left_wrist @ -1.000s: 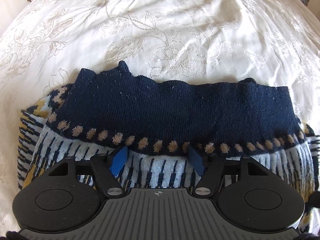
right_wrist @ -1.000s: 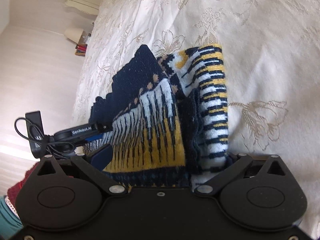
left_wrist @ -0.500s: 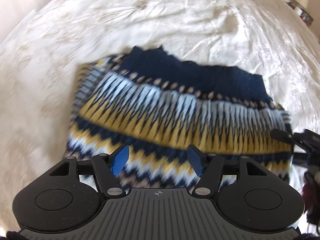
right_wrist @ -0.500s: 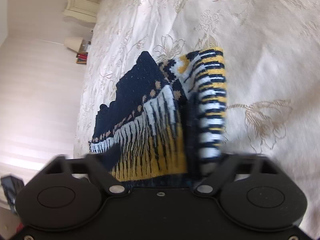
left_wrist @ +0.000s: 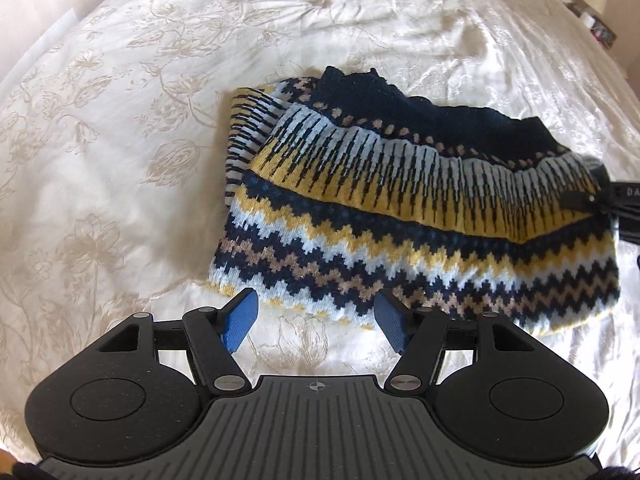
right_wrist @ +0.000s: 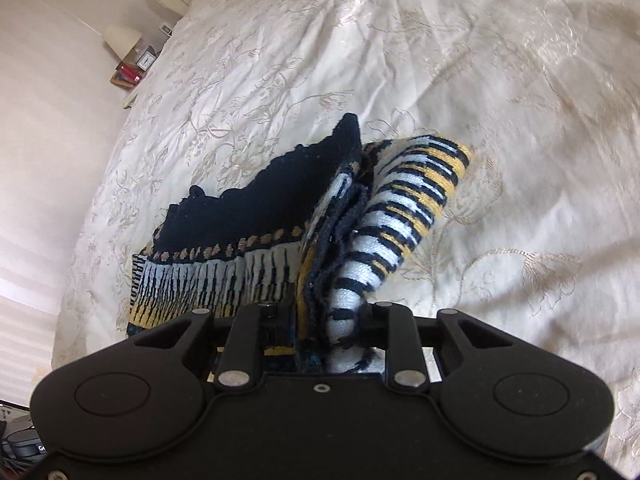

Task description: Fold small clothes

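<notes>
Knitted sweater [left_wrist: 420, 216] pinched in right claw [right_wrist: 320, 332]; left claw [left_wrist: 316, 320] spread.

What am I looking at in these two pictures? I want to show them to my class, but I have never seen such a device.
No robot here: a person holds a two-finger gripper in each hand, and a fisheye camera on each looks forward along its fingers. The black shape at the bottom of each picture is the gripper's own body.

The left wrist view shows the left gripper open, its blue pads apart and empty, just short of a folded patterned sweater lying on a cream floral bedspread.

The right wrist view shows the right gripper shut on the sweater's edge, with bunched layers rising between its fingers. That gripper also shows at the right edge of the left view.

A lamp stands beside the bed.
</notes>
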`<state>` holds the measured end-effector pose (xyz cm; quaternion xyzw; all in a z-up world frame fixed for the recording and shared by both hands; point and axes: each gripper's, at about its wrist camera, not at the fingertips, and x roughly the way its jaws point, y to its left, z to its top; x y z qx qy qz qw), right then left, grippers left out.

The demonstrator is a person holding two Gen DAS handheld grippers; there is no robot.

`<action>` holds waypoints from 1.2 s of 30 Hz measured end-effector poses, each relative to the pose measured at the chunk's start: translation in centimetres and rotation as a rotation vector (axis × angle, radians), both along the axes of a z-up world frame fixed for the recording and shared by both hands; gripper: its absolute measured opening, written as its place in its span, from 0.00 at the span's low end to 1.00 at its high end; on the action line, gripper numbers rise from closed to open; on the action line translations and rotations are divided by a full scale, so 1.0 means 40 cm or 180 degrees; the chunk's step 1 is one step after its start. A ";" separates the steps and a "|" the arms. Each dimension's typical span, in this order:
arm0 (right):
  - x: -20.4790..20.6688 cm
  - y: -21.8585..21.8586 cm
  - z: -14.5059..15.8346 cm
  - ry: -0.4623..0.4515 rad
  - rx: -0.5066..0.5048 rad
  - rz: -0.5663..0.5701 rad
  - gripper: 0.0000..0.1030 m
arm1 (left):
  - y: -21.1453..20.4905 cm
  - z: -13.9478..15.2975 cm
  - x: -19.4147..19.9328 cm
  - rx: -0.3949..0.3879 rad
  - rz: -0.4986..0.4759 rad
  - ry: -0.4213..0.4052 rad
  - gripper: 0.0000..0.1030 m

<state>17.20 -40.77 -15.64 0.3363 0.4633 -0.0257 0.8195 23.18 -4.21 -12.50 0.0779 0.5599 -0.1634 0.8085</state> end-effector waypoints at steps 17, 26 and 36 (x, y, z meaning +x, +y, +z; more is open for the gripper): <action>0.220 0.376 0.121 0.0128 -0.0281 0.0381 0.32 | 0.268 -0.023 0.085 -0.0259 -0.0025 0.0083 0.61; 0.323 0.552 0.054 0.0432 -0.0574 0.0684 0.32 | 0.375 -0.041 0.109 -0.0311 0.0231 0.0137 0.61; 0.358 0.600 0.033 0.0223 -0.0404 0.0804 0.44 | 0.384 -0.050 0.116 -0.0340 0.0201 0.0192 0.61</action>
